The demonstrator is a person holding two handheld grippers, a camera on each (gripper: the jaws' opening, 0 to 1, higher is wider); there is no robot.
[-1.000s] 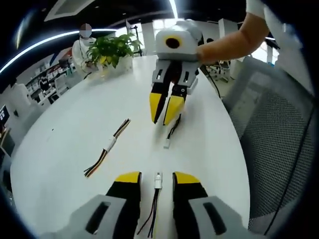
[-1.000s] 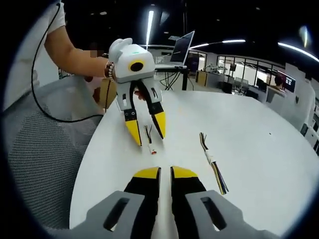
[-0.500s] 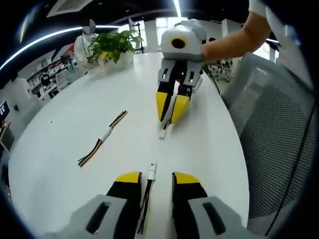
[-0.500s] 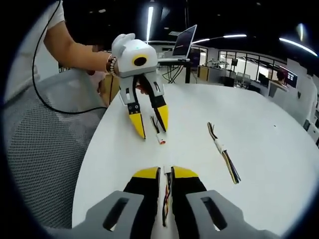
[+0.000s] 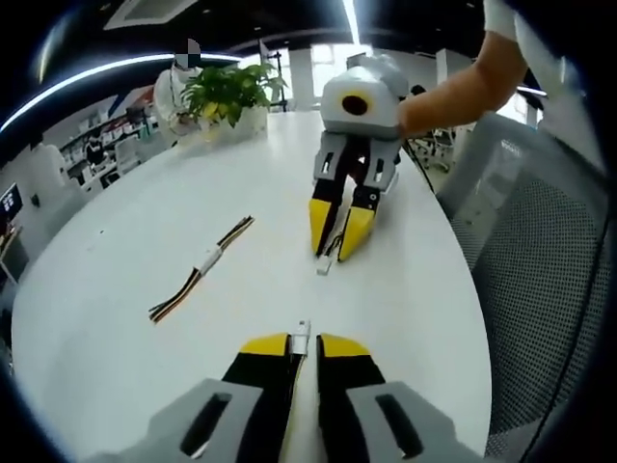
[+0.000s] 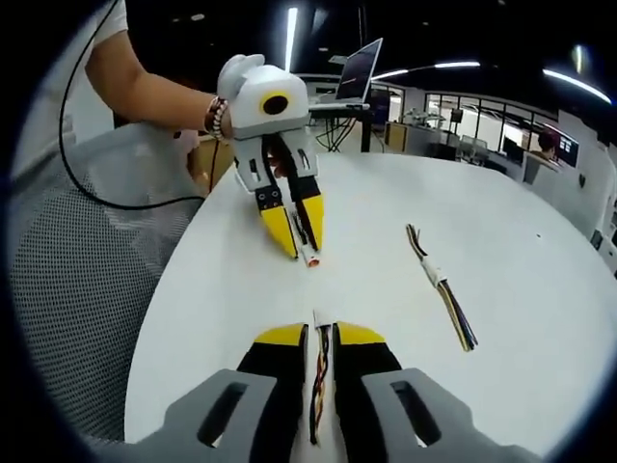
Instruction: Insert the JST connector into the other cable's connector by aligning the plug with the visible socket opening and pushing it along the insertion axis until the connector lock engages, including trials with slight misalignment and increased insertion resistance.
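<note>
In the left gripper view my left gripper (image 5: 304,340) is shut on a thin multi-wire cable, and its white JST connector (image 5: 303,331) pokes out just past the yellow tips. Farther up the white table (image 5: 135,231), my right gripper (image 5: 335,243) points down at the surface, shut on the other cable, whose small connector (image 5: 325,265) touches the table. The right gripper view shows the right gripper (image 6: 320,333) pinching its cable, with the connector tip (image 6: 316,318) ahead. Opposite it, the left gripper (image 6: 301,241) holds its white connector (image 6: 310,258) low over the table.
A spare cable with a white joint (image 5: 198,280) lies to one side on the table, the same spare cable (image 6: 442,287) in the other view. A potted plant (image 5: 227,92) stands at the far edge. A mesh chair (image 5: 540,270) borders the table, and a laptop (image 6: 359,72) sits behind.
My left gripper's jaws have shut on the cable that lay between them. The right gripper has shut on its cable and lifted it slightly. The two grippers have come closer together.
</note>
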